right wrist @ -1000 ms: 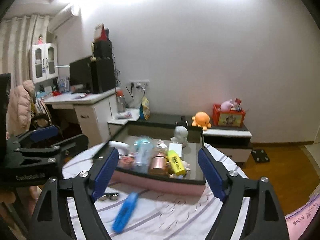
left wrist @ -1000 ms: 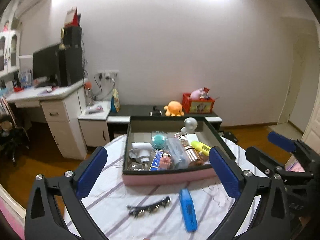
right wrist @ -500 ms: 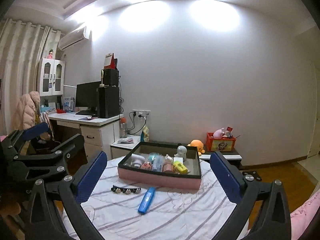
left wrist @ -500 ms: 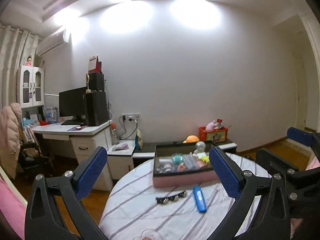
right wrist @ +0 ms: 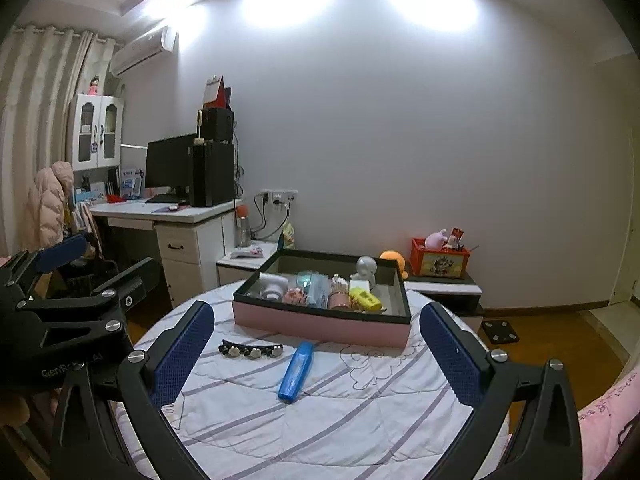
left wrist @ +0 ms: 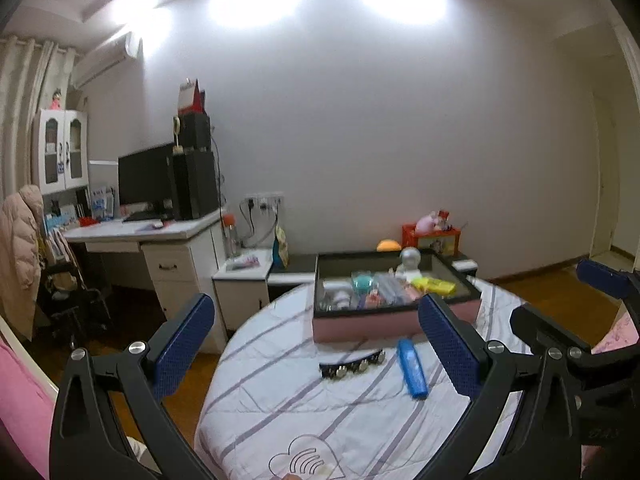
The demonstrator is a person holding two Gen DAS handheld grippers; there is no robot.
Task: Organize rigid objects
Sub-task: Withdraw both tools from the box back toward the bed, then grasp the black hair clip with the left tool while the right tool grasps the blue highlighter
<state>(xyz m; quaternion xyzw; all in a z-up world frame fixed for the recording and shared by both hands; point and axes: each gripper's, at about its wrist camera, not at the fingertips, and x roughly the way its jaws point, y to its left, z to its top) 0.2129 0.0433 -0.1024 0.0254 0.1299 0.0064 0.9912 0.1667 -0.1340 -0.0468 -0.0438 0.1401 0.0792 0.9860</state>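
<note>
I hold both grippers level over the near edge of the round table (right wrist: 360,412), which is covered with a striped white cloth. My left gripper (left wrist: 316,340) has its blue pads spread wide with nothing between them, and my right gripper (right wrist: 316,344) is likewise wide apart and empty. The pink box (right wrist: 320,322) with a dark inner rim sits at the far side of the table and is my landmark. Inside it lie a grey figure (right wrist: 366,270), a yellow block (right wrist: 365,299), a copper-coloured cylinder (right wrist: 339,300) and other small items. Just in front of the box, on the cloth, lies a blue oblong case (right wrist: 296,372). Left of the case, also in front of the box, lies a black hair clip (right wrist: 250,350) with pale studs. Neither gripper touches them.
</note>
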